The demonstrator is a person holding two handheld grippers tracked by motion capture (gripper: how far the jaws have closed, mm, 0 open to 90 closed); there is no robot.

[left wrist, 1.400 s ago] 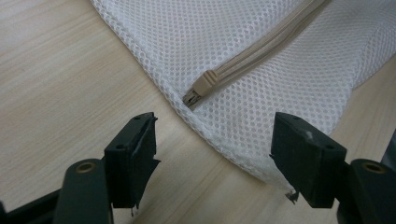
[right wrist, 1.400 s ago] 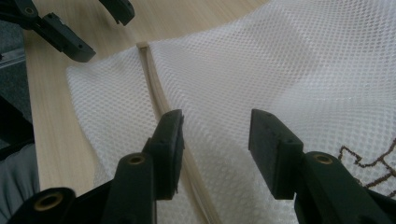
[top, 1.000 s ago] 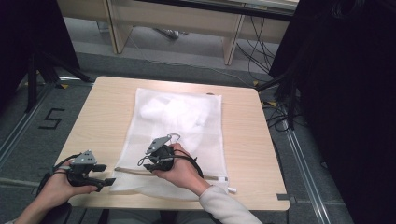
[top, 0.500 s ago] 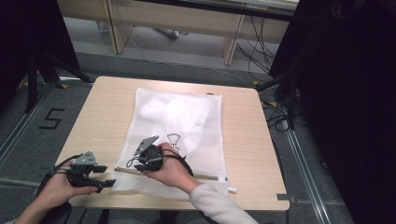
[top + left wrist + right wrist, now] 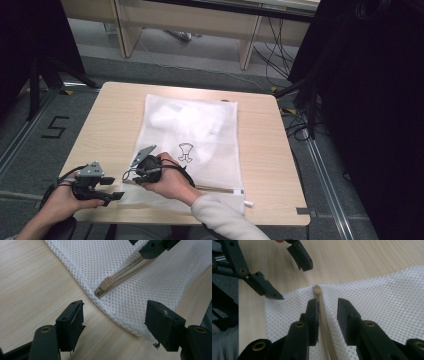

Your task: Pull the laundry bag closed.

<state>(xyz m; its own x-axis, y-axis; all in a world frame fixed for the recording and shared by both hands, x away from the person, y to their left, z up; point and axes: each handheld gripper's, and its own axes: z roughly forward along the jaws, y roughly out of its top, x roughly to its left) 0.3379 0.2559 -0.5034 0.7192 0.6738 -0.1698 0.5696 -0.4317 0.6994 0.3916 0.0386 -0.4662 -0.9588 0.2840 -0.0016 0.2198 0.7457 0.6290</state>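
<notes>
**Both grippers lined up at the zipper corner of a mesh bag**

So there's a white mesh bag (image 5: 192,135) lying flat on the surface (image 5: 260,130), taking up the middle and running down to the near edge. There's something white bundled inside toward 12 o'clock, and a small black outline print on the mesh nearer the middle. The zipper (image 5: 324,315) runs along the bag's near edge, and its beige end stop (image 5: 107,282) sits right at the corner around 7 o'clock on the surface.

The right gripper (image 5: 145,167) is over that corner with the person's arm crossing in from 5 o'clock. In the right gripper view its jaws are partly open and straddle the zipper line, one either side, not clamped on it as far as I can tell. My guess is that's why it's angled along the seam: to pinch the zipper tape or hunt for the pull. I can't actually pick out a pull tab anywhere.

The left gripper (image 5: 92,182) sits just beside the bag at about 8 o'clock, jaws wide open and holding nothing, aimed at the corner. It looks parked there to pin the fabric so the bag doesn't drag when the zipper gets worked.
</notes>
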